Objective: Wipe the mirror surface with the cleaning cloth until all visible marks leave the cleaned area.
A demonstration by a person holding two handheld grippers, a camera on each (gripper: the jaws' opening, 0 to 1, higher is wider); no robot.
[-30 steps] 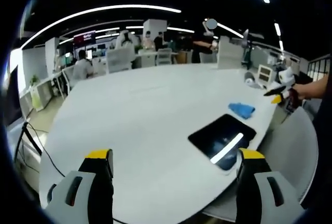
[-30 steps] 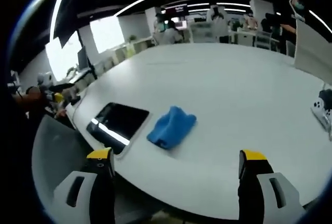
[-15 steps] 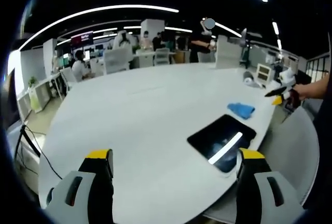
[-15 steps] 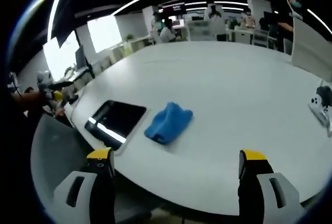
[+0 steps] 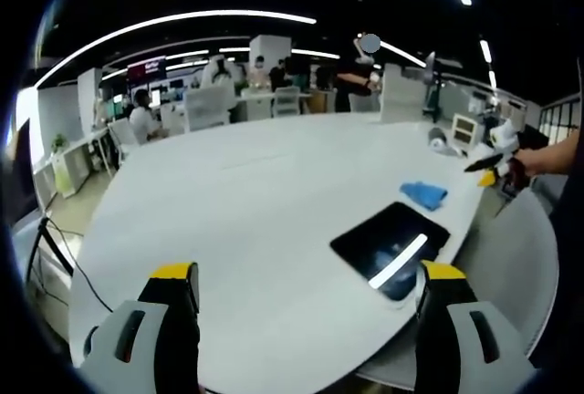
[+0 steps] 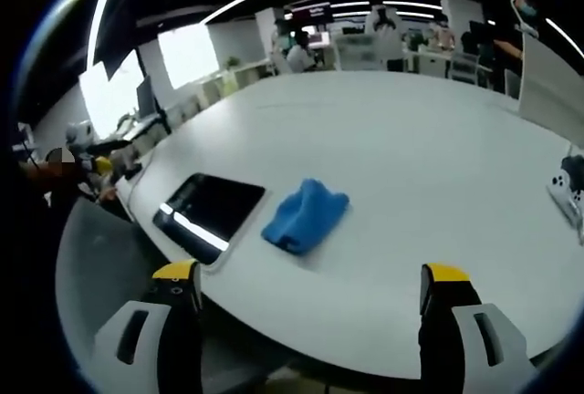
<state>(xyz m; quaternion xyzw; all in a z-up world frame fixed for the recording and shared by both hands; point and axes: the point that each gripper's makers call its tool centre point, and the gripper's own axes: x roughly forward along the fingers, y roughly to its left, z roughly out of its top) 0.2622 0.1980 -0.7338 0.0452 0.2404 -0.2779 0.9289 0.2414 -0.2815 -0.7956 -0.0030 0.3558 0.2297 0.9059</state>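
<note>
A dark rectangular mirror [image 5: 391, 246] [image 6: 208, 216] lies flat near the edge of a large white table [image 5: 255, 202] [image 6: 392, 157], reflecting a bright ceiling strip. A crumpled blue cleaning cloth [image 5: 425, 194] [image 6: 306, 216] rests on the table just beside the mirror. My left gripper [image 5: 306, 321] is open, held back from the table edge with nothing between its fingers. My right gripper [image 6: 308, 326] is also open and empty, short of the cloth. It appears in the left gripper view as the right gripper [image 5: 490, 168] at the far right, held by a hand.
A grey chair [image 5: 511, 257] [image 6: 100, 266] stands at the table edge by the mirror. White devices [image 6: 566, 189] lie on the table at the right. Cables [image 5: 55, 248] hang at the left. Desks, chairs and people are in the background.
Both views shift only slightly with the hands. The mirror and the cloth have stayed in place, and both grippers remain open.
</note>
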